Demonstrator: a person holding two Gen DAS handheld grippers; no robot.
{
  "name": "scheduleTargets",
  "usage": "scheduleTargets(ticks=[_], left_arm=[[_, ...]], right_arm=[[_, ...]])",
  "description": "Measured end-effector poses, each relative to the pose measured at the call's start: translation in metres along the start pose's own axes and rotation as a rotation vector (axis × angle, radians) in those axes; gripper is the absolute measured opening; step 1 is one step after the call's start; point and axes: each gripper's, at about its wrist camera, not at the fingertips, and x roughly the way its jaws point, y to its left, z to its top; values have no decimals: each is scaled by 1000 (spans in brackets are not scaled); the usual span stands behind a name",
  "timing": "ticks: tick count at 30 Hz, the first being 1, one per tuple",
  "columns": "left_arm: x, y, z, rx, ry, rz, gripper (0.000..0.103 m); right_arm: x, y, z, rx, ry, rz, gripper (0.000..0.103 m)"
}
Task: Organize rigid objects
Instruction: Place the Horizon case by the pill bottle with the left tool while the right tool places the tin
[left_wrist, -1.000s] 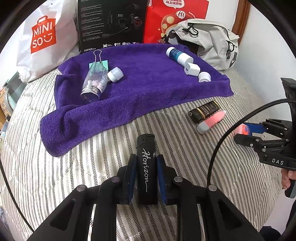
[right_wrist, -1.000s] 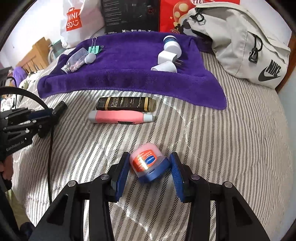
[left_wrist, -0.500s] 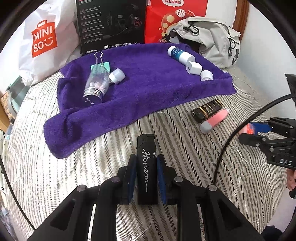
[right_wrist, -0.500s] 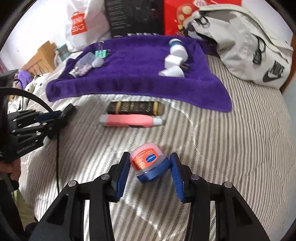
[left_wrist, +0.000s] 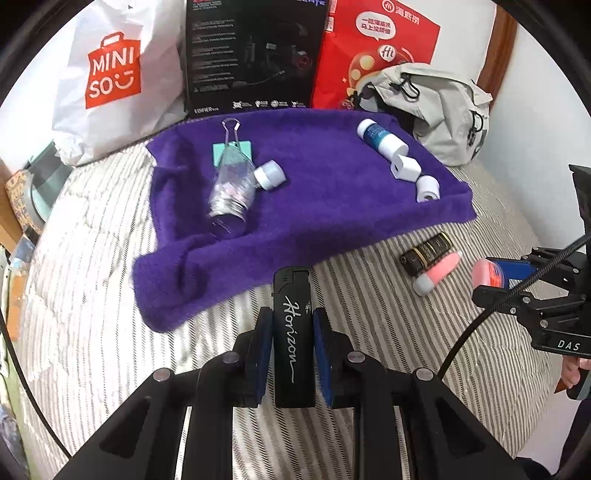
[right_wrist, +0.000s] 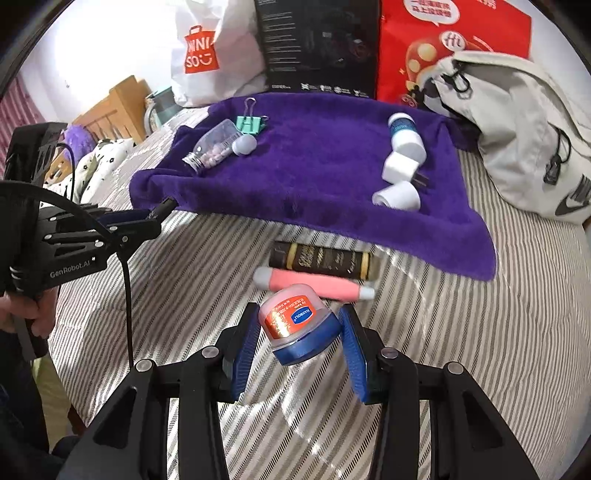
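**Both grippers loaded, closing on the towel**

While you keep the left gripper (left_wrist: 291, 332) pinched on the lighter (left_wrist: 293, 332), the towel (left_wrist: 314, 199) has grown larger at centre frame than a second ago, so you are nearing it. Your right gripper (right_wrist: 295, 332) still clamps the jar (right_wrist: 297, 326), now tilted, over the pink tube (right_wrist: 314, 282) at mid-frame. Neither item is down yet; both placements on the towel probably remain, beside the bottle (left_wrist: 232, 190) upper left and the plug (left_wrist: 404, 168) upper right.

towel centre (left_wrist: 325, 177) free | edges cluttered | backpack (right_wrist: 517, 122) right
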Motion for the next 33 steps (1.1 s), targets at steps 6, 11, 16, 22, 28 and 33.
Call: scheduleTargets(ticks=[6, 11, 16, 22, 28, 33], left_arm=[[-5, 6, 12, 4, -13, 11, 21], [-4, 11, 25, 3, -21, 2, 21], [1, 12, 40, 12, -26, 8, 21], [8, 10, 59, 25, -33, 6, 21], [20, 12, 76, 32, -30, -1, 21], [32, 14, 88, 30, -24, -14, 21]], right_arm=[[-1, -2, 13, -2, -21, 24, 43], [-1, -10, 28, 13, -43, 37, 43], [0, -22, 45, 32, -63, 35, 43], [8, -35, 66, 53, -81, 33, 43], [21, -50, 92, 65, -87, 23, 43], [36, -55, 110, 59, -79, 22, 43]])
